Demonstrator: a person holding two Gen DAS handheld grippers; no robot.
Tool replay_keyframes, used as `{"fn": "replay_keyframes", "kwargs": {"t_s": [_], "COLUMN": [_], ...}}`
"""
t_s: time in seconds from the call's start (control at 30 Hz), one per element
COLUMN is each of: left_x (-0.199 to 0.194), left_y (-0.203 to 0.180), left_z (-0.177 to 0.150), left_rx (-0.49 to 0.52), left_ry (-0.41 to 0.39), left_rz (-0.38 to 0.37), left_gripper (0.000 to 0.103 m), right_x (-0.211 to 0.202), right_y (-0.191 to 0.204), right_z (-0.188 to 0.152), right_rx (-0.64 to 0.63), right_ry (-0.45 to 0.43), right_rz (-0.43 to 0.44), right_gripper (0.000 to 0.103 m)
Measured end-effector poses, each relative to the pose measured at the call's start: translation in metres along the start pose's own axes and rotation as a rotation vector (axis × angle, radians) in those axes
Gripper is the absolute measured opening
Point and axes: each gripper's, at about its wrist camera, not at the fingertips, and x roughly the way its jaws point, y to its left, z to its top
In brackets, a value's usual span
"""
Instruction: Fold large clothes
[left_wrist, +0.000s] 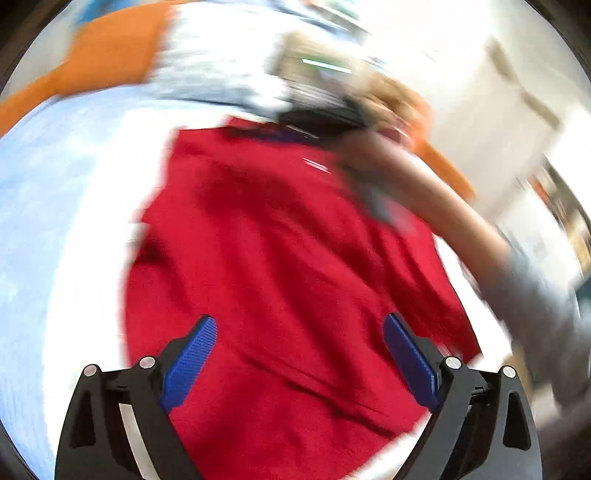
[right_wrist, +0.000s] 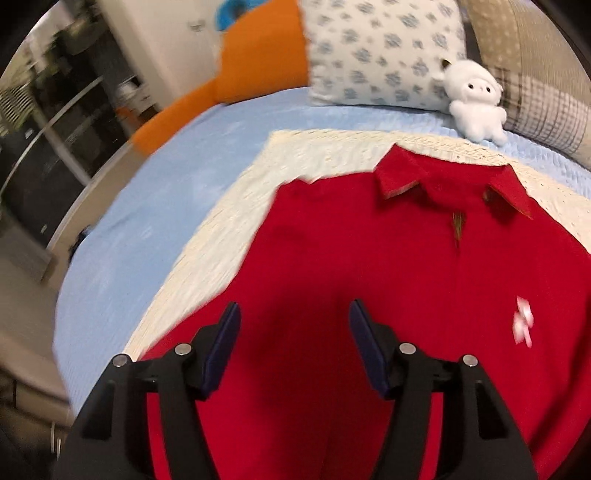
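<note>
Lying spread flat on a cream mat (right_wrist: 236, 192) on the bed (right_wrist: 155, 206), the red shirt (right_wrist: 369, 251) is not yet folded; nothing is gripped by left claw (left_wrist: 300, 332) or right claw (right_wrist: 294, 314), both parted wide.

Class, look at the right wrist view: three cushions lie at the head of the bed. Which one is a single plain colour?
The orange cushion at the left. The middle one is white with blue-grey flower prints, and the right one is beige with dots and checks.

Motion blur smears the left view; red shirt (right_wrist: 369, 258) runs off the lower edge.
</note>
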Motion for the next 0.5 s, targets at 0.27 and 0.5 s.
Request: {"fn": "replay_keyframes", "kwargs": {"t_s": [0.27, 0.5], "left_x": [0.05, 0.103], "left_y": [0.134, 0.164], "left_z": [0.027, 0.039], "left_rx": [-0.468, -0.688], "left_ry": [0.0, -0.017], "left_rz": [-0.209, -0.373], "left_gripper": [0.09, 0.09], "right_x": [-0.088, -0.069], "right_y": [0.062, 0.055], "right_z": [-0.141, -0.211], "right_rx": [-0.104, -0.043], "right_ry": [0.08, 0.208], "right_rz": [0.026, -0.005], "right_gripper": [0.077, 0.075]}}
